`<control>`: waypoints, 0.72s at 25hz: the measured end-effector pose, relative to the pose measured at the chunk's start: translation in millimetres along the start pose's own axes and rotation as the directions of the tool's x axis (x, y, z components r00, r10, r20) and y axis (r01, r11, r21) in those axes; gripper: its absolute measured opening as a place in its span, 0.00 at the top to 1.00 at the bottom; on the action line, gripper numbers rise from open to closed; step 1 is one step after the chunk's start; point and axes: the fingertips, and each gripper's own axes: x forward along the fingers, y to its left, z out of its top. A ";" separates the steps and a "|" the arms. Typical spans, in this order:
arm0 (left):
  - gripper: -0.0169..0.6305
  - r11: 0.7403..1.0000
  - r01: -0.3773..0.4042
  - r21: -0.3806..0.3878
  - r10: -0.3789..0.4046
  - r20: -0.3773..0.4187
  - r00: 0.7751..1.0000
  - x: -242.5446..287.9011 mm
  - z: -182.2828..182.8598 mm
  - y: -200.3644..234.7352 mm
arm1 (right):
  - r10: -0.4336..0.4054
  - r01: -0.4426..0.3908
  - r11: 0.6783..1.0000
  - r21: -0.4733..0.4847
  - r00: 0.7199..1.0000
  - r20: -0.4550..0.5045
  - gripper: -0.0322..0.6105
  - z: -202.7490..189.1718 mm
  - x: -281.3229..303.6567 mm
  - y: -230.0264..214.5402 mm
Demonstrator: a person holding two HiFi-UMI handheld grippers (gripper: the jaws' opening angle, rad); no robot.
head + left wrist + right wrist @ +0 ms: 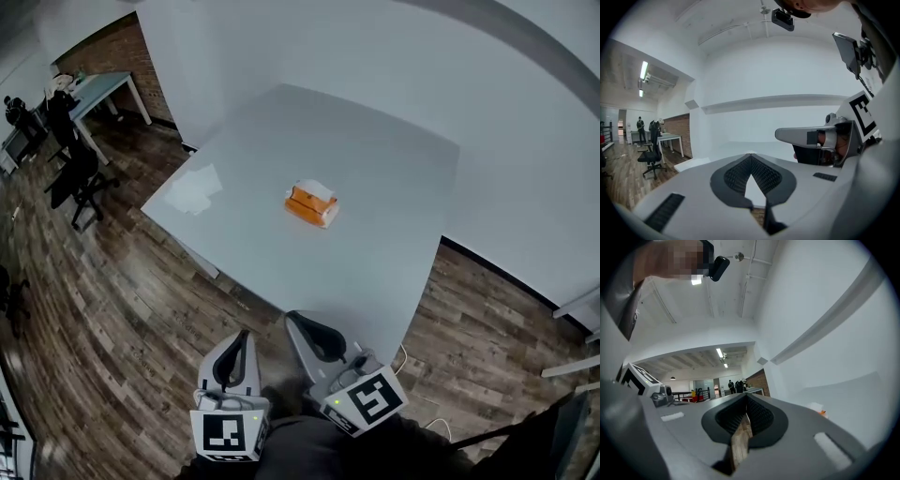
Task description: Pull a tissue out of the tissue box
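An orange tissue box (311,203) with a white tissue sticking out of its top sits near the middle of the white table (384,178). Both grippers hang short of the table's near corner, over the wooden floor, well apart from the box. My left gripper (246,334) is shut, tips touching and nothing between them; the left gripper view shows its tips (750,154) meeting. My right gripper (291,316) is shut and empty too, with its tips (746,396) closed. In the right gripper view the tissue box (817,409) is small, far to the right.
A flat white patch, a sheet or glare, lies at the table's left corner (194,190). Black office chairs (80,178) and a desk (98,89) stand at the far left on the wooden floor (112,309). A white wall (525,141) runs behind the table.
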 end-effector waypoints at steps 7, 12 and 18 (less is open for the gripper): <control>0.97 0.987 0.156 0.030 -0.156 -0.016 0.988 99.8 3.9 8.6 | -0.121 0.121 0.993 0.009 0.993 0.007 0.95 -1.9 54.3 -77.5; 0.97 0.959 0.282 0.036 -0.281 -0.031 0.959 177.3 6.6 30.2 | -0.230 0.229 0.973 0.013 0.973 0.002 0.95 -10.3 109.7 -128.6; 0.97 0.868 0.495 0.030 -0.491 -0.082 0.867 271.0 4.6 50.2 | -0.342 0.342 0.940 0.023 0.940 -0.013 0.95 -23.5 195.5 -180.0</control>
